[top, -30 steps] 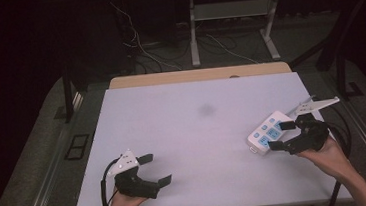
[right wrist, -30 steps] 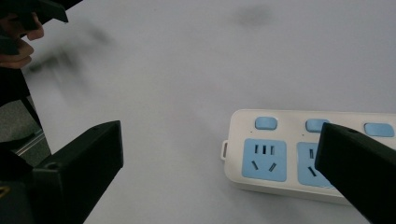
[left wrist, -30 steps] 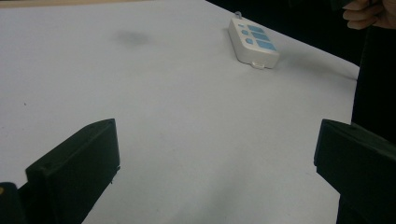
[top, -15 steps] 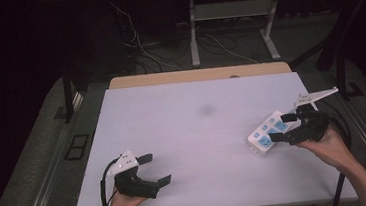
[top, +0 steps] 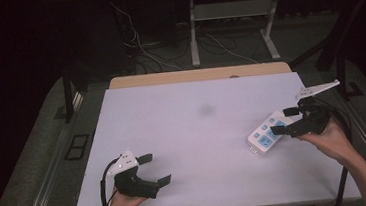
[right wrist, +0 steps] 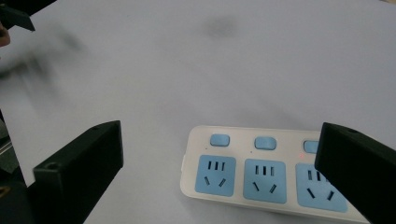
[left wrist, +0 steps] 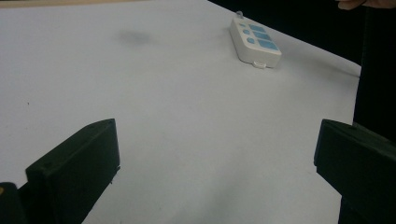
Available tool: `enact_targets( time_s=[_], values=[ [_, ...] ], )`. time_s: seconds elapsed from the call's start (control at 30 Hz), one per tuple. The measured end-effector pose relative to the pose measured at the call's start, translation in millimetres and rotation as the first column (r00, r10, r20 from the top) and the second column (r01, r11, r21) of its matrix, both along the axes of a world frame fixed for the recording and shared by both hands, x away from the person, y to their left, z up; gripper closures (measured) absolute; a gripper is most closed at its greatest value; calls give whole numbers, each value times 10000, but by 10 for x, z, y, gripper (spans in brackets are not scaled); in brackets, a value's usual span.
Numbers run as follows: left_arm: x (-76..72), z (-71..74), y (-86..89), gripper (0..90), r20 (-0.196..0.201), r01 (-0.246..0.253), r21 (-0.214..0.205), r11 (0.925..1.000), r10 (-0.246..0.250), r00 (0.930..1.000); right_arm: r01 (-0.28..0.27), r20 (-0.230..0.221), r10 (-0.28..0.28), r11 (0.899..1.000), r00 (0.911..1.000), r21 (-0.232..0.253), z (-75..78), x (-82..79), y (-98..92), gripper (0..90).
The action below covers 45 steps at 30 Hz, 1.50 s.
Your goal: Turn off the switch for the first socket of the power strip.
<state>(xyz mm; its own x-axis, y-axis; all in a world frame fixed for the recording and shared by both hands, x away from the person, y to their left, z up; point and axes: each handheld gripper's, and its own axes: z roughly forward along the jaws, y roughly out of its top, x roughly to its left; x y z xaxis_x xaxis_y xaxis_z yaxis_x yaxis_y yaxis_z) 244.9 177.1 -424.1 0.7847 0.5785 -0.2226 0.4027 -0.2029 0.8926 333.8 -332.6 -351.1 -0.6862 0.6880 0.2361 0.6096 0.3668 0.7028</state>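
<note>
A white power strip [top: 269,134] with blue sockets and blue switches lies flat near the table's right edge. My right gripper [top: 284,121] is open at the strip's right end, one jaw on each side of it. In the right gripper view the strip [right wrist: 261,175] lies low between the wide-apart jaws of my right gripper [right wrist: 219,140], and the right jaw covers its far end. My left gripper [top: 155,169] stands open near the front left of the table, holding nothing. From the left gripper view [left wrist: 217,154] the strip [left wrist: 254,42] lies far off.
The white table [top: 198,131] has a dark smudge [top: 205,110] near its middle and a wooden strip [top: 198,75] along its back edge. Cables [top: 141,46] and a metal stand [top: 234,23] are on the dark floor behind. A cable [top: 342,119] trails from the right gripper.
My right gripper has drawn back to the right along the power strip, from over its middle to its right end. The strip and my left gripper have stayed put.
</note>
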Motion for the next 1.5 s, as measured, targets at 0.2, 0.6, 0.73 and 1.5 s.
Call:
enact_targets(
  time_s=[0.2, 0.6, 0.73, 1.5],
  values=[
    [0, 0, 3, 0, -2, -6, 5, 10000, 6, 10000, 34, -50, -35, 9998, 10000, -207, -13, 92, 12, 9],
    [6, -1, 3, 0, 4, 9, 39, 10000, -9, 10000, 442, -219, -447, 9987, 9988, -259, -108, 254, -30, 8],
    [4, -2, -1, 0, 32, 14, 66, 10000, -15, 10000, 558, -260, -564, 9982, 9981, -232, -130, 297, -54, 8],
    [11, -6, 1, 0, 43, 37, 117, 9999, -38, 10000, 1679, -509, -1688, 9856, 9843, -217, -247, 516, -193, 657]
  ],
)
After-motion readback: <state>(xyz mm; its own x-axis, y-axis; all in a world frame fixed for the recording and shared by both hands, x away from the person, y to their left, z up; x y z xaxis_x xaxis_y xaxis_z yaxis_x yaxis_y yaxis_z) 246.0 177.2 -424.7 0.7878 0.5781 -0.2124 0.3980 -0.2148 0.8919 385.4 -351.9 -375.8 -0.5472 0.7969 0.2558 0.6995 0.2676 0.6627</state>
